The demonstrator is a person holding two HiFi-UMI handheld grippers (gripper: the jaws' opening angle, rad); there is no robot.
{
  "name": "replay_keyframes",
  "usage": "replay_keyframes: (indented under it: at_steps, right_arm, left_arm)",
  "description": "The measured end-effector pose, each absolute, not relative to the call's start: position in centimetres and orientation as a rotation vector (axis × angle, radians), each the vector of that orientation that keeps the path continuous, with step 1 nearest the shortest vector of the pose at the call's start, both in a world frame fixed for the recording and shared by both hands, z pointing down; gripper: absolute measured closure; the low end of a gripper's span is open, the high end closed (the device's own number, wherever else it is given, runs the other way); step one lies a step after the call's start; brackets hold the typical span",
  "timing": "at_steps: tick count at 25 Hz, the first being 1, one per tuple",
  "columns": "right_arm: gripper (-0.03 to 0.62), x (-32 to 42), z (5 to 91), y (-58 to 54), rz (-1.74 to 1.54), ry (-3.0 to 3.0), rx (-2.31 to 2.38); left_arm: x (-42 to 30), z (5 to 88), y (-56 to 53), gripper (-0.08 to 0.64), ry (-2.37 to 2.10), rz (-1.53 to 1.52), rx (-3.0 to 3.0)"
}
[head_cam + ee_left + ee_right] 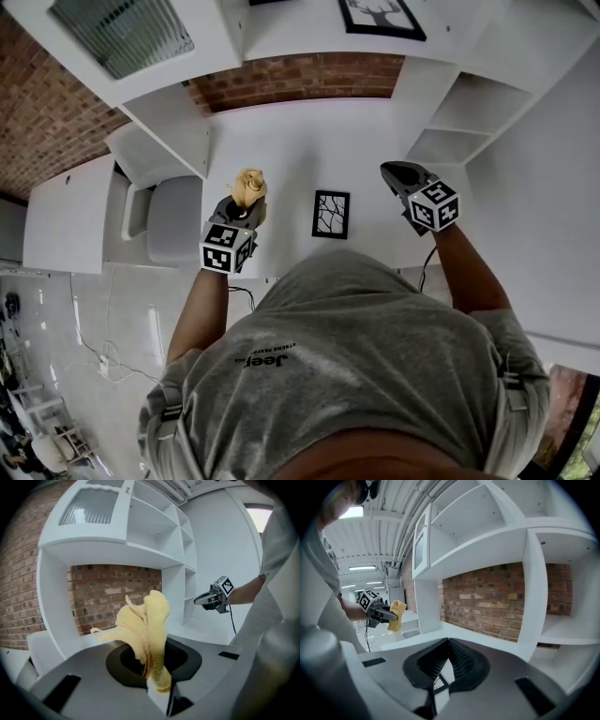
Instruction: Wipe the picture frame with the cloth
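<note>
A small black picture frame (330, 214) lies flat on the white desk (300, 150), between my two grippers. My left gripper (244, 208) hangs to the left of the frame, shut on a crumpled yellow cloth (250, 187) that sticks up past its jaws. In the left gripper view the cloth (146, 627) fills the jaws of the left gripper (149, 660). My right gripper (395, 174) hovers to the right of the frame, jaws together and holding nothing. In the right gripper view the right gripper's (449, 641) jaws meet at the tips, and the left gripper (379, 613) with the cloth (396, 616) shows far left.
White shelving (473, 117) and cupboards stand around the desk, with a red brick wall (300, 80) behind. A larger framed picture (382, 17) rests on top at the back. A grey seat (174, 220) stands left of the desk.
</note>
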State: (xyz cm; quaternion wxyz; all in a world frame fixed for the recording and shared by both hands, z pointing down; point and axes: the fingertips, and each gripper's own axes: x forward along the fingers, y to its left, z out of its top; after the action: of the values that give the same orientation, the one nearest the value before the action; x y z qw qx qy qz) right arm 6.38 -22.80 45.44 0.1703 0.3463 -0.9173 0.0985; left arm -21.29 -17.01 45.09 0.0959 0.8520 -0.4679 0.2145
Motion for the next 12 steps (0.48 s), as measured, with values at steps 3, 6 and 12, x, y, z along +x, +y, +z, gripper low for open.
replay_keyframes:
  at_steps: [3, 6, 12]
  right_arm:
    - [0.575, 7.5, 43.7, -23.0, 0.288, -2.644, 1.029]
    - [0.575, 8.3, 41.8, -23.0, 0.296, -2.702, 1.070]
    - [0.575, 9.3, 38.0, -22.9, 0.287, -2.802, 1.123]
  left_arm:
    - [-21.6, 43.1, -17.4, 0.479, -1.410, 0.527, 2.520]
    - [-22.1, 41.2, -17.8, 0.479, -1.428, 0.421, 2.514]
    - [-22.9, 37.9, -18.2, 0.479, -1.446, 0.247, 2.504]
